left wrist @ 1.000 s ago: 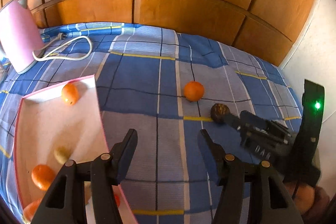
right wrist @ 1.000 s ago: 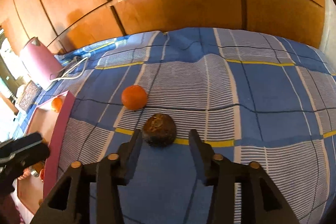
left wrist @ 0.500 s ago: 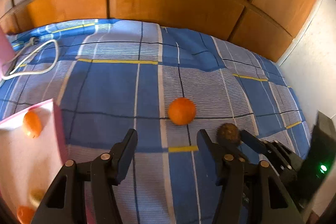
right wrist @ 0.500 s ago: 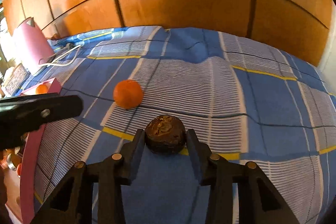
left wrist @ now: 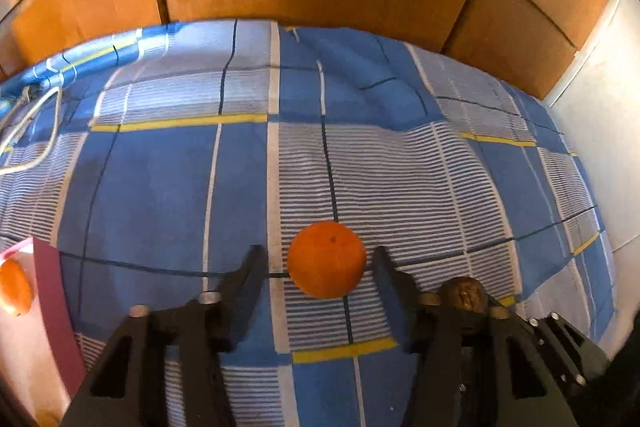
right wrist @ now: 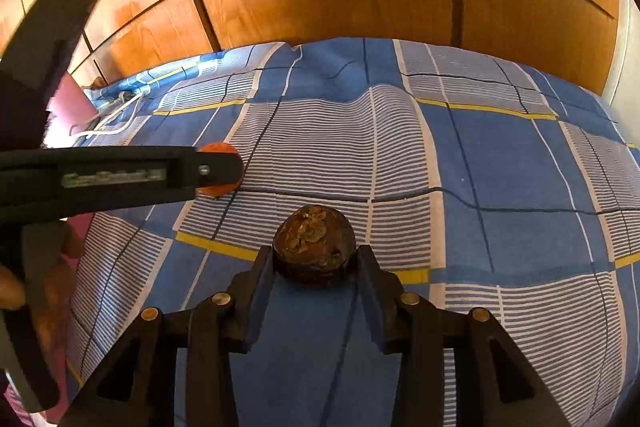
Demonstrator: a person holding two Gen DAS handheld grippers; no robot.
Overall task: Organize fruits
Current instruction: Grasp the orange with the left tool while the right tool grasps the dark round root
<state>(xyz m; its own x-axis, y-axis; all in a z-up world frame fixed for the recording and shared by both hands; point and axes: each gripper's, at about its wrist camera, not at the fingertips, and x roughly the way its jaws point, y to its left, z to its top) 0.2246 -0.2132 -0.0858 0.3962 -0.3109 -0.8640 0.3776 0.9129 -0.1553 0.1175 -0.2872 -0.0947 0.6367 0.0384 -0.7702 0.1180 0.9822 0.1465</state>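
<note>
Left gripper (left wrist: 318, 259) jaws spread, straddling round orange tangerine (left wrist: 326, 259) for pickup; right gripper (right wrist: 314, 259) pinches wrinkled dark-brown fruit (right wrist: 314, 243).

My left gripper (left wrist: 316, 259) is matte black plastic, its two tapered jaws pinned with round silver screws, triangular cut-outs in its frame. My right gripper (right wrist: 314, 261) is built the same. On the left one's side sits blurred silver lettering; bare skin of my hand (right wrist: 12, 291) shows beneath it.
</note>
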